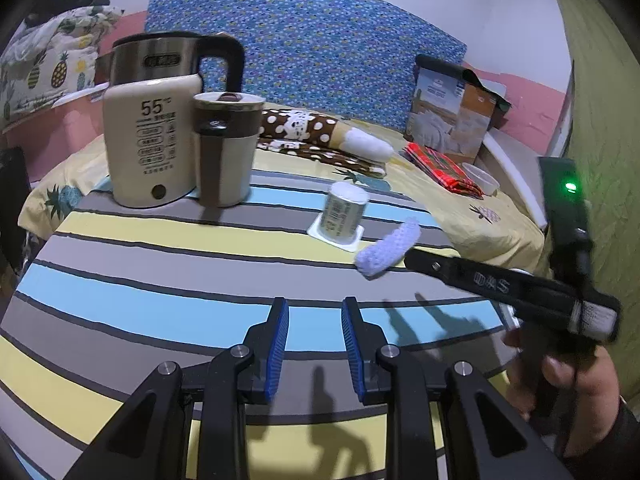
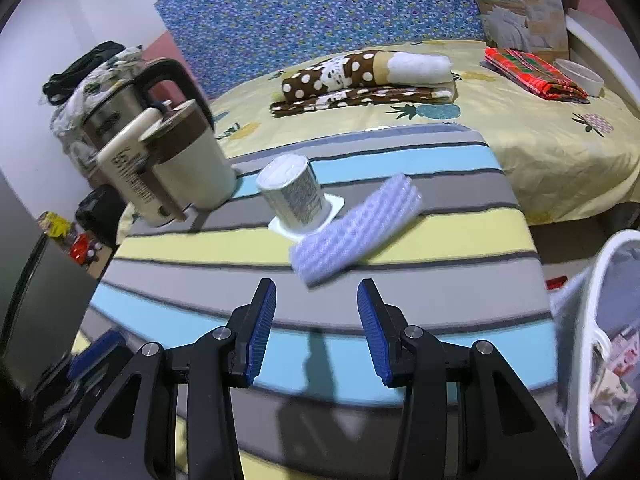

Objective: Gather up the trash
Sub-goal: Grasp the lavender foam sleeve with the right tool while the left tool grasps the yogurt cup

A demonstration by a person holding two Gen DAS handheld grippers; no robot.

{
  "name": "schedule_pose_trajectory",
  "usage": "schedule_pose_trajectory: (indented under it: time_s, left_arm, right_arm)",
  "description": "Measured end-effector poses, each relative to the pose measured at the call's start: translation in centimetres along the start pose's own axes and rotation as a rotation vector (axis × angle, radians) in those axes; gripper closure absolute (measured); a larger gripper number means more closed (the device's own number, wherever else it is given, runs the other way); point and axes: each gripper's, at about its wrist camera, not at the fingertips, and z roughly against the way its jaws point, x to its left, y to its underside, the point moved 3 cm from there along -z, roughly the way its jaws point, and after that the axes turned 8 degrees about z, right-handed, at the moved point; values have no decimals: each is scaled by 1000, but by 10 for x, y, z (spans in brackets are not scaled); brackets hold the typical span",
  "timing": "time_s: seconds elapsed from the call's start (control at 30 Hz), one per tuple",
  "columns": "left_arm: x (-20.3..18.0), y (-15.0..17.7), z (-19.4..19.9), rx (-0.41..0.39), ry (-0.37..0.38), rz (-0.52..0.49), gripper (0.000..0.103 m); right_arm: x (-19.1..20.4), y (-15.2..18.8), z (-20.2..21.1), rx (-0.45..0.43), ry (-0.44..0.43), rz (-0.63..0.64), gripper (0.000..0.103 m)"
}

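Observation:
An upside-down white yogurt cup point(image 1: 344, 212) point(image 2: 294, 196) stands on its foil lid on the striped table point(image 1: 160, 280) point(image 2: 440, 280). A lavender textured packet point(image 1: 388, 248) point(image 2: 356, 228) lies just right of it, touching the lid. My left gripper point(image 1: 316, 312) hovers over the near table with a narrow gap between its blue pads and nothing in it. My right gripper point(image 2: 316, 292) is open and empty, its tips just short of the packet. In the left wrist view the right gripper point(image 1: 412, 258) reaches in from the right, held by a hand point(image 1: 568, 376).
A steel kettle point(image 1: 160, 60), a cream appliance marked 55 point(image 1: 148, 144) and a brown-and-cream lidded mug point(image 1: 226, 148) stand at the table's far left. A bed point(image 2: 540, 148) with folded cloths lies behind. A white bin point(image 2: 596, 288) holding wrappers stands right of the table.

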Motion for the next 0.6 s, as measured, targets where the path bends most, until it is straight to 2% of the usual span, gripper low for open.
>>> schedule_pose_trajectory:
  time_s: [0.23,0.43,0.53,0.6]
  left_arm:
    - [20,-8,-4,-2,2,30,76]
    - [24,-11,-9,6,5,33,76]
    - [23,-11,-11,10,4,31,76]
    - [22,-11,-11,12,0,29,76]
  right_arm:
    - [-10,-9,-32,21,67,-80,58]
    - [-11,-8,-39,47,61,-139,55]
    - [-8,-11,-38,42,64,-124,55]
    - [-9,-11,-42,54,61,-123,63]
